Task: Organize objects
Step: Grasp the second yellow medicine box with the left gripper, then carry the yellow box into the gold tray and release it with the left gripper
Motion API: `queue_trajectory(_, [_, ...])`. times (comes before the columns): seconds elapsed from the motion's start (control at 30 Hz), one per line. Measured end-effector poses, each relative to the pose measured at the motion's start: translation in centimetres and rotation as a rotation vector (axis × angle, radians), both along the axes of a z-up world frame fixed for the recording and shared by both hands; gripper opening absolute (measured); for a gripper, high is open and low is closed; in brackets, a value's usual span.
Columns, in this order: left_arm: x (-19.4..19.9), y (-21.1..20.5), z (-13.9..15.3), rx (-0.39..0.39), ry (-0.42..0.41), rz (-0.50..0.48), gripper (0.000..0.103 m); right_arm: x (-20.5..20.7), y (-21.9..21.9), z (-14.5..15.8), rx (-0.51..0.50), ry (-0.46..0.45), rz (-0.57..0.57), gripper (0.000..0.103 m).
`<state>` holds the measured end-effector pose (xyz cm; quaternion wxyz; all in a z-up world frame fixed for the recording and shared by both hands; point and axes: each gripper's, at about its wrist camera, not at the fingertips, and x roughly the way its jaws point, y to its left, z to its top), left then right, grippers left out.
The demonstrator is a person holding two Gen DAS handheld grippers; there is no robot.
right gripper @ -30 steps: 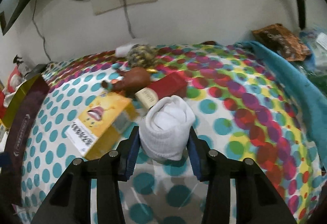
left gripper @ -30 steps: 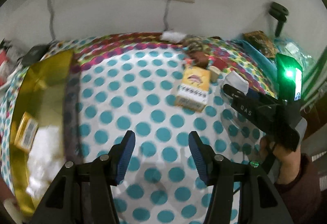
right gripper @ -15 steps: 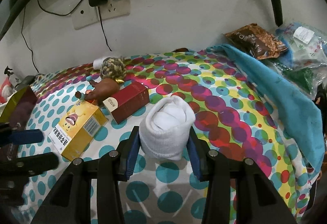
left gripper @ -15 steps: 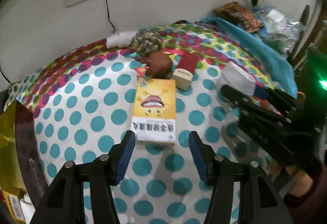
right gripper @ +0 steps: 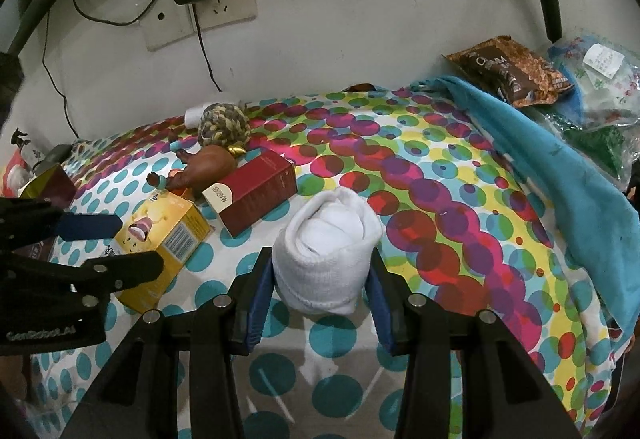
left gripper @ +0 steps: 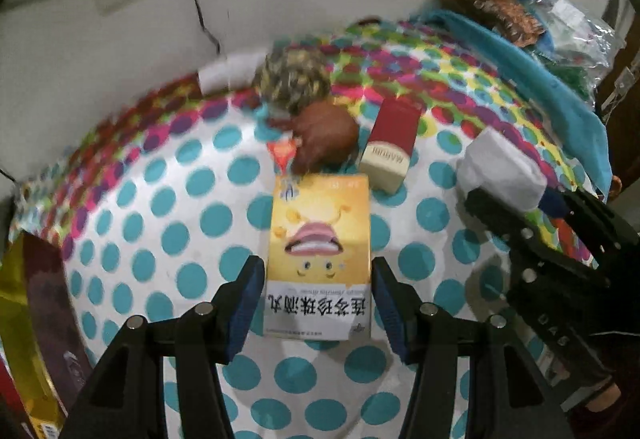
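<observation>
A yellow medicine box (left gripper: 320, 239) lies flat on the dotted cloth (left gripper: 168, 231). My left gripper (left gripper: 318, 271) points down over the box's near end, open, with one blue pad on each side and a thin gap to each. The right wrist view shows the same box (right gripper: 168, 231) between the left gripper's (right gripper: 108, 247) fingers. My right gripper (right gripper: 322, 263) is shut on a rolled white sock (right gripper: 328, 239), which rests just above the cloth. The sock (left gripper: 500, 167) in that grip also shows at the right of the left wrist view.
Just beyond the yellow box lie a red carton (right gripper: 256, 195), a brown toy (right gripper: 208, 167) and a rope ball (right gripper: 224, 127). A gold box (left gripper: 24, 319) stands at the left edge. A blue cloth (right gripper: 560, 175), snack bag (right gripper: 512, 71) and plastic bags fill the right. Cables hang from a wall socket (right gripper: 200, 11).
My left gripper has swung from beside the gold box over to the yellow box and come down astride it. The right gripper has kept still with the sock.
</observation>
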<state>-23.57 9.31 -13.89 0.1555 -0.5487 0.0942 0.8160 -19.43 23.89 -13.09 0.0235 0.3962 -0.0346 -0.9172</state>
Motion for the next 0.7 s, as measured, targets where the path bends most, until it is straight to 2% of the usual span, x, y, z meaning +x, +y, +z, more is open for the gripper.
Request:
queue_trajectory(0.1, [-0.3,0.2,-0.6,-0.017,-0.022,-0.005,0.056,0.0,0.0,-0.1,-0.002,-0.004,0.0,0.041])
queue_trajectory(0.27, [-0.6,0.5,-1.1,-0.028,-0.004,0.008,0.056,-0.1,0.1,-0.2,-0.003,-0.014,-0.006,0.041])
queue_trajectory(0.43, [-0.2,0.5,-1.1,-0.026,0.041,0.029,0.052,-0.2,0.2,-0.3,-0.01,-0.022,-0.007,0.041])
queue_trajectory(0.6, [0.4,1.0,-1.0,-0.088,0.073,0.071,0.052,-0.3,0.3,-0.5,-0.012,-0.032,-0.019,0.041])
queue_trajectory(0.7, [1.1,0.8,-0.6,-0.086,0.09,0.099,0.052,-0.3,0.3,-0.4,-0.006,-0.031,-0.02,0.041])
